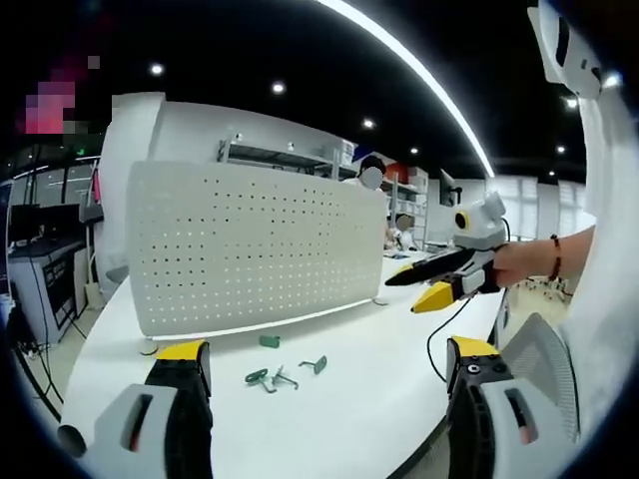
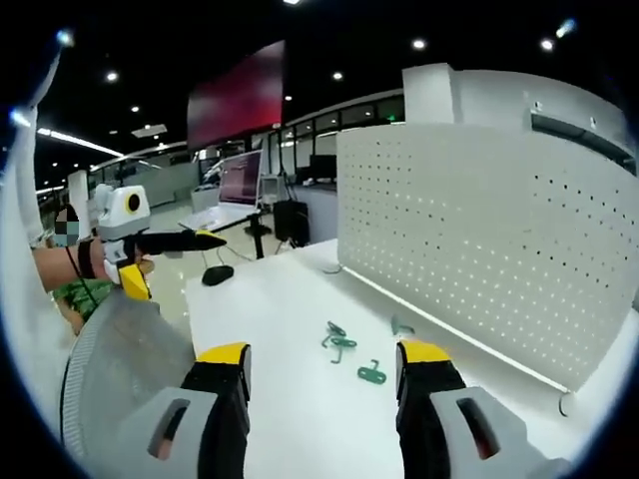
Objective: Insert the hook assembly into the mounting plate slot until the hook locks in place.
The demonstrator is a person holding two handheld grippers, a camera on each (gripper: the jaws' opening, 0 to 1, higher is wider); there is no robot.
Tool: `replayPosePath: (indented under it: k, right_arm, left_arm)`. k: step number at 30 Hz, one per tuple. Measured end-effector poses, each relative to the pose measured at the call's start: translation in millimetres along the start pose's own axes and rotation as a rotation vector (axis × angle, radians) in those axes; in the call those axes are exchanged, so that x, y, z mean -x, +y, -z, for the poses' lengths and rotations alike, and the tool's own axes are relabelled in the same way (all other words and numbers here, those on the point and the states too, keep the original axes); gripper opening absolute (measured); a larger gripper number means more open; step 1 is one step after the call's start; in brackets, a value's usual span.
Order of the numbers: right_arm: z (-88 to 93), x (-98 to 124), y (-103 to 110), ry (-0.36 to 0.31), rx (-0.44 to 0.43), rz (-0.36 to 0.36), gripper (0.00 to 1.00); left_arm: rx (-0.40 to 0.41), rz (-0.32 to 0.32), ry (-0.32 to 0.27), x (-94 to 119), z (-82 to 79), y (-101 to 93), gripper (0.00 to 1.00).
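Nearest to me in the left gripper view, my left gripper [image 1: 324, 364] has its yellow-tipped jaws spread wide apart with nothing between them, hanging above the white table [image 1: 379, 409]. Just past the jaws, three small green hooks [image 1: 270, 377] lie loose on the tabletop: one pair close together, another [image 1: 318, 365] a little to the side, and a small green piece [image 1: 269, 341] nearer the board. They are too small for me to say which way each one faces. Behind them the white perforated mounting plate [image 1: 255, 244] stands upright on the table.

In the right gripper view, my right gripper [image 2: 321, 357] is likewise released, jaws parted and empty, over the same table [image 2: 270, 309]. The green hooks [image 2: 339, 342] sit just beyond the tips, one [image 2: 371, 374] closest to me, all apart from the mounting plate [image 2: 489, 235], which rises to the right. Farther left, a black mouse [image 2: 217, 274] rests on the table near monitors.
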State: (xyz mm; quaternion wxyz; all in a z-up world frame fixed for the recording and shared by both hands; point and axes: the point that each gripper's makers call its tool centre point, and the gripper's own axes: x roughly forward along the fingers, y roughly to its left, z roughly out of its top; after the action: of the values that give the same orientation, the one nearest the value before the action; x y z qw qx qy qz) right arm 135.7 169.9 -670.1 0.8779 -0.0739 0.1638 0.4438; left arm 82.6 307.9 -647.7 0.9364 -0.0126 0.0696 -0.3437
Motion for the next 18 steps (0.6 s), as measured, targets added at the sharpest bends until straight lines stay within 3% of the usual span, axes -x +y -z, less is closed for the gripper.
replayPosePath:
  k: [4, 10, 18]
  right_arm:
    - [2.5, -8, 1, 0.028, 0.02, -0.019, 0.59]
    - [2.4, -17, -2, 0.044, 0.042, -0.038, 0.58]
    - [9.4, -30, -4, 0.085, 0.053, -0.064, 0.56]
  left_arm:
    - [-0.032, 0.023, -0.036, -4, -10.7, -5.4, 0.99]
    - [-0.055, 0.063, 0.009, -11, -0.5, -8.0, 1.0]
    - [-0.044, 0.091, 0.007, -17, 6.1, -9.9, 1.0]
